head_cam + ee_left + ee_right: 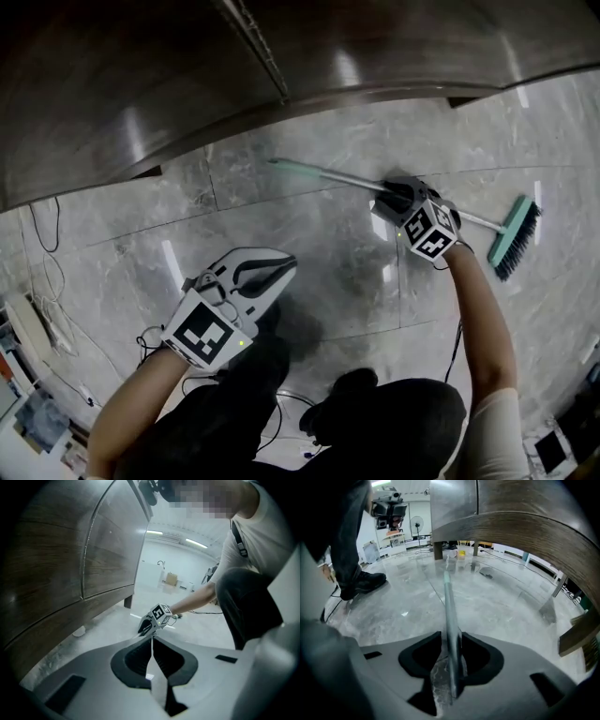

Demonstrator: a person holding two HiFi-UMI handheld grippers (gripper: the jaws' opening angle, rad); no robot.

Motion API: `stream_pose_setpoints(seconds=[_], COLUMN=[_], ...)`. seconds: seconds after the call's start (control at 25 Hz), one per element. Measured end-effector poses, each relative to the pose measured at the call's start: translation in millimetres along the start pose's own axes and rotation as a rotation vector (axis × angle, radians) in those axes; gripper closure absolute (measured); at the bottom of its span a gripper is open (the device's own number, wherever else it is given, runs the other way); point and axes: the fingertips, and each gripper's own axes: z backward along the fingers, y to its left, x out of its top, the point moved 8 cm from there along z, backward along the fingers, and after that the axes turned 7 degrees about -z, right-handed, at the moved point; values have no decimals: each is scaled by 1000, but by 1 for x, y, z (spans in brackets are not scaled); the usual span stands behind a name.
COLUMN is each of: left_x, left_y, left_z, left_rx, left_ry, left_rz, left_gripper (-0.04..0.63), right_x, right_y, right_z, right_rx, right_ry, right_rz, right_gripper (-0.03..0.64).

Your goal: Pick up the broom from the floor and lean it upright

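Observation:
The broom lies flat on the grey marble floor, its pale green handle [328, 175] running to the teal brush head [516, 236] at the right. My right gripper [394, 197] is down over the middle of the handle. In the right gripper view the handle [449, 611] passes between the jaws of my right gripper [451, 641], close to the right one, with a strip of floor showing on the handle's left. The jaws stand open around it. My left gripper [286, 265] hovers above the floor, apart from the broom. In its own view my left gripper [151, 639] is shut and empty.
A dark wooden cabinet [187, 75] on short legs [437, 550] runs along the far side, just beyond the broom. Cables [47, 281] and small items lie at the left. The person's legs and shoes [356, 384] crouch behind the grippers.

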Motion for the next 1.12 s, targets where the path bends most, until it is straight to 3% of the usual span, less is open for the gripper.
stream_pose_setpoints(seconds=[0.24, 0.36, 0.76, 0.92, 1.12], left_x=[1, 6, 65, 73, 93], left_y=[4, 5, 16, 17, 14], left_z=[0, -3, -8, -3, -4], left_rx=[15, 4, 18, 33, 40], left_ry=[-33, -68, -256, -273, -262], left_rz=[70, 52, -15, 42, -59], left_gripper=[584, 584, 584, 584, 584], right_x=[4, 13, 37, 45, 55], right_y=[5, 10, 2, -1, -10], right_z=[0, 17, 108, 143, 195], right_rx=[52, 60, 20, -11, -57], right_ry=[51, 55, -101, -143, -197], right_rz=[31, 14, -120, -156, -201], right_gripper=[528, 528, 522, 523, 526])
